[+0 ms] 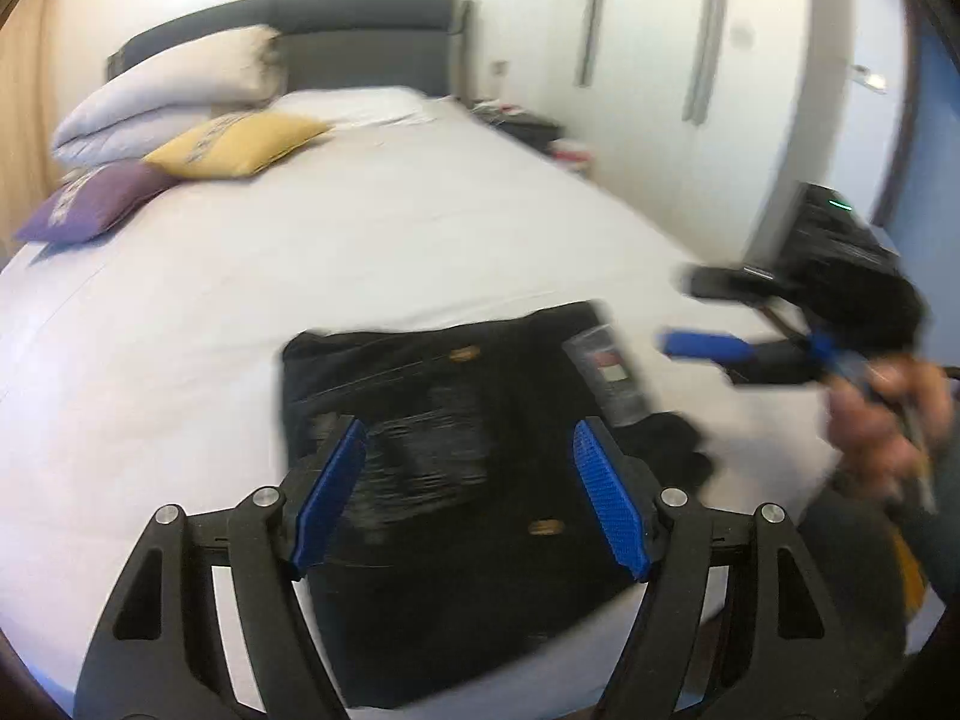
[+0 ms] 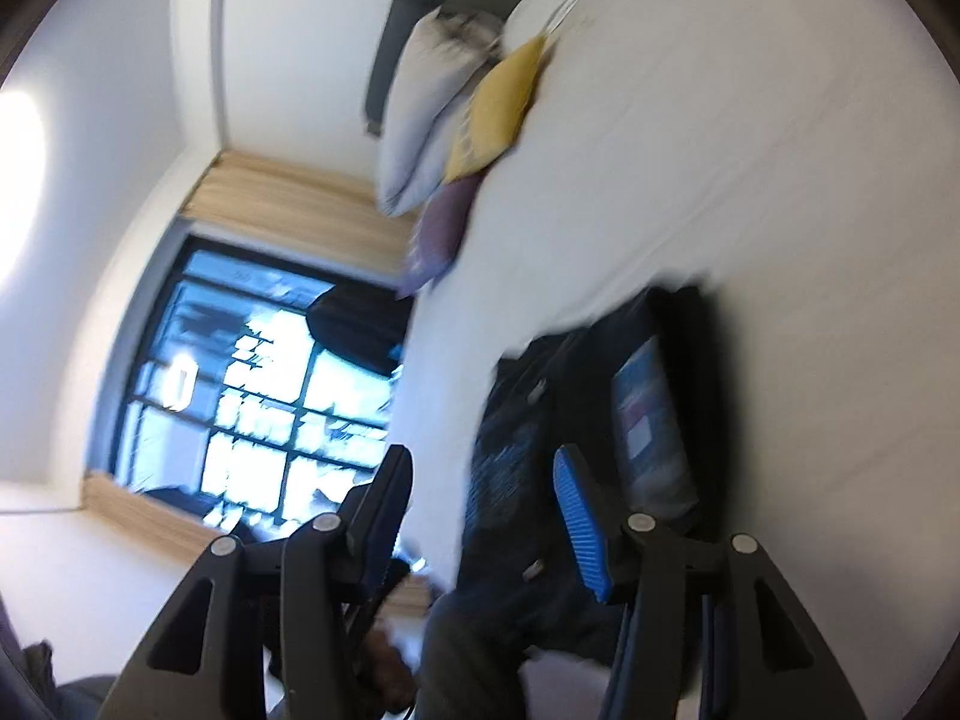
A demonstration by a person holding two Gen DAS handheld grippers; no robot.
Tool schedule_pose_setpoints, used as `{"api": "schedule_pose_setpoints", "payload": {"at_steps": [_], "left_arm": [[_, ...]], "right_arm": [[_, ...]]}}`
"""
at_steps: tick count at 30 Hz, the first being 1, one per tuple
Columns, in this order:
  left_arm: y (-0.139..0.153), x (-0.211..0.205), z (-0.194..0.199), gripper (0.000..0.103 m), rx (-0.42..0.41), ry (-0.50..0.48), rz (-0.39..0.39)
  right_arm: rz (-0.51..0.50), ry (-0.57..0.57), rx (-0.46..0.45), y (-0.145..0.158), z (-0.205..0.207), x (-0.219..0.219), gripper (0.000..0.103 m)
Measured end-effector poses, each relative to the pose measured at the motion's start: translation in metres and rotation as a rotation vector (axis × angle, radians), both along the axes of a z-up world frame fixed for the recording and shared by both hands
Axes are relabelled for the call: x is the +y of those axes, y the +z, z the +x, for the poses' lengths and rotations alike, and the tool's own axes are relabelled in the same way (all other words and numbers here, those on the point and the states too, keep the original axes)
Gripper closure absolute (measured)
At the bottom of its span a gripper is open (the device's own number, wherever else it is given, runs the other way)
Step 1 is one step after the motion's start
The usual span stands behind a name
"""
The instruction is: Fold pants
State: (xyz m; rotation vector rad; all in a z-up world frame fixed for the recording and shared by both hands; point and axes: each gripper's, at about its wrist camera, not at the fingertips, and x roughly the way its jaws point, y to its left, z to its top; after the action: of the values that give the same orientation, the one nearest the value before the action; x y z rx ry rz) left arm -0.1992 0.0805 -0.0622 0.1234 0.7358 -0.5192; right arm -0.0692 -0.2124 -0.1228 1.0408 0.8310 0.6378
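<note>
Two grippers, left point(image 1: 468, 480) and right point(image 2: 483, 516), hang with jaws apart and empty above the dark pants point(image 1: 456, 420), folded compactly on the white bed point(image 1: 360, 252); folding seems finished, so next comes withdrawal or smoothing.

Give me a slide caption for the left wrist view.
Open left gripper above folded dark pants on a white bed.

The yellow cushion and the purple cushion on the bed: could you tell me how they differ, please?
The yellow cushion lies nearer the headboard, leaning on the stacked white pillows; the purple cushion lies lower, nearer the bed's edge. Colours differ. Both bear blurred, unreadable print on the same side.
</note>
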Motion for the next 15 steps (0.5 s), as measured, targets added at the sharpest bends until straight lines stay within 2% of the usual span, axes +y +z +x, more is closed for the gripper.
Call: {"api": "schedule_pose_setpoints", "payload": {"at_steps": [2,3,4,5,6,7,8,9,11,12,13,15], "left_arm": [[-0.019,0.008,0.014,0.032,0.032,0.021,0.038],[-0.033,0.009,0.019,0.032,0.065,0.041,0.080],[-0.052,0.007,0.026,0.032,0.130,0.052,0.126],[-0.065,0.005,0.028,0.032,0.154,0.054,0.139],[-0.076,0.005,0.026,0.032,0.160,0.062,0.151],[-0.082,0.005,0.022,0.032,0.152,0.063,0.160],[-0.083,0.004,0.018,0.032,0.138,0.068,0.169],[-0.082,0.004,0.017,0.032,0.136,0.073,0.175],[-0.084,0.003,0.018,0.030,0.153,0.087,0.165],[-0.084,0.004,0.019,0.030,0.162,0.091,0.160],[-0.085,0.004,0.019,0.030,0.165,0.092,0.162],[-0.083,0.002,0.019,0.030,0.169,0.095,0.168]], "right_arm": [[-0.006,0.032,0.046,-0.020,-0.004,0.019,0.049],[-0.020,0.039,0.094,-0.037,-0.007,0.026,0.049],[-0.051,0.039,0.129,-0.050,-0.010,0.029,0.055],[-0.075,0.030,0.147,-0.065,-0.015,0.029,0.066],[-0.061,-0.003,0.146,-0.077,-0.023,0.022,0.090],[-0.042,-0.023,0.163,-0.084,-0.028,0.014,0.100],[-0.014,-0.039,0.179,-0.088,-0.035,0.006,0.100],[-0.027,-0.040,0.178,-0.084,-0.039,0.001,0.099],[-0.110,-0.037,0.159,-0.066,-0.040,-0.005,0.086],[-0.113,-0.034,0.137,-0.054,-0.035,-0.007,0.067],[-0.107,-0.032,0.122,-0.045,-0.029,-0.008,0.053],[-0.124,-0.031,0.070,-0.023,-0.007,-0.003,0.045]]}}
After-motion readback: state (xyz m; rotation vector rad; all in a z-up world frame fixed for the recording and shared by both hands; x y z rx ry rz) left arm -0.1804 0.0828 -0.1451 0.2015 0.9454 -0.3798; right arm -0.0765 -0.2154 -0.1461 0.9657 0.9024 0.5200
